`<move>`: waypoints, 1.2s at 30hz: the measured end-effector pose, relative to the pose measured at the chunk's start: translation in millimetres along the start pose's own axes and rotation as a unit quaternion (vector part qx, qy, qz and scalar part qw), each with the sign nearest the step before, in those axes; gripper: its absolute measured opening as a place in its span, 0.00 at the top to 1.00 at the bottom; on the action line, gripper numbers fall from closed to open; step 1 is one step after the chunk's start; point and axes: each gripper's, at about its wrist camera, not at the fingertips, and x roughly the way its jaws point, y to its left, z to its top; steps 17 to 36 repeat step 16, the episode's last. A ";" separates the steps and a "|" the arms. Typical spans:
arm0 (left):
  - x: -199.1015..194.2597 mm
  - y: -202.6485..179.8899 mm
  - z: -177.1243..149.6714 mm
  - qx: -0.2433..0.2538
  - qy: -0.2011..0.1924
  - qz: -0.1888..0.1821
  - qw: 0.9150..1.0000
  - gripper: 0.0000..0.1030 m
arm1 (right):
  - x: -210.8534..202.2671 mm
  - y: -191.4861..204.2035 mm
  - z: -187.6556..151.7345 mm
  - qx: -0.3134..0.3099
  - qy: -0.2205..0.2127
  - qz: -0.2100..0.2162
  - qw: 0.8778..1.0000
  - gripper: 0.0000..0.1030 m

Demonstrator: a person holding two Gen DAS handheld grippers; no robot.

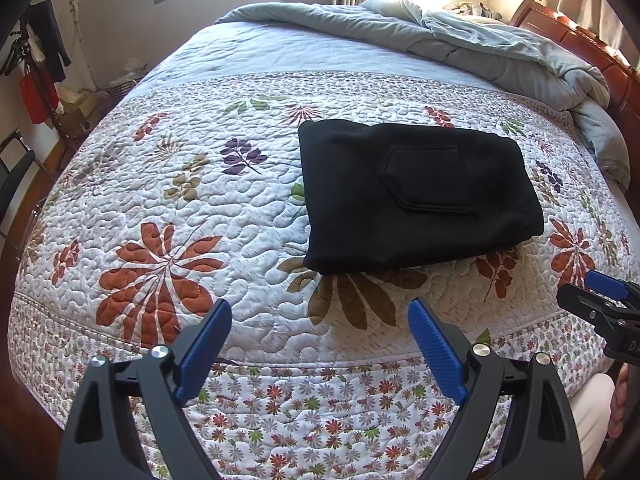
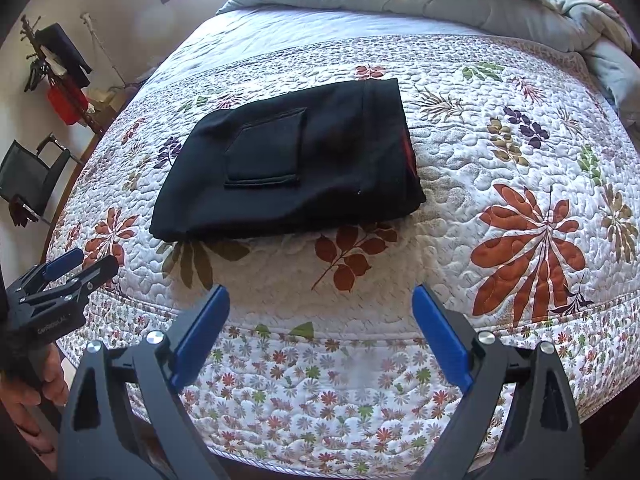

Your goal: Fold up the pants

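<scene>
The black pants [image 1: 416, 196] lie folded into a compact rectangle on the floral quilt, back pocket facing up. They also show in the right wrist view [image 2: 292, 168], with a red lining edge at the right side. My left gripper [image 1: 320, 312] is open and empty, held above the bed's near edge, short of the pants. My right gripper [image 2: 320, 300] is open and empty, also back at the near edge. Each gripper shows at the side of the other's view: the right gripper [image 1: 600, 296], the left gripper [image 2: 64, 268].
The bed [image 1: 200, 208] has a quilted floral cover. A rumpled grey duvet [image 1: 460, 40] lies at the far side by a wooden headboard [image 1: 580, 36]. A coat rack [image 1: 36, 72] and a chair [image 2: 32, 176] stand to the left.
</scene>
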 end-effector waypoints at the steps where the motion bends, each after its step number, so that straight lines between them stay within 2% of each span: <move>1: 0.2 0.1 0.0 0.000 0.000 0.000 1.000 0.12 | 0.0 -0.3 -0.1 0.001 0.000 0.001 1.000 0.11; 36: -0.2 2.8 0.9 -0.007 0.006 -0.008 1.000 0.11 | 1.3 -4.9 0.3 0.013 0.005 0.003 1.000 0.10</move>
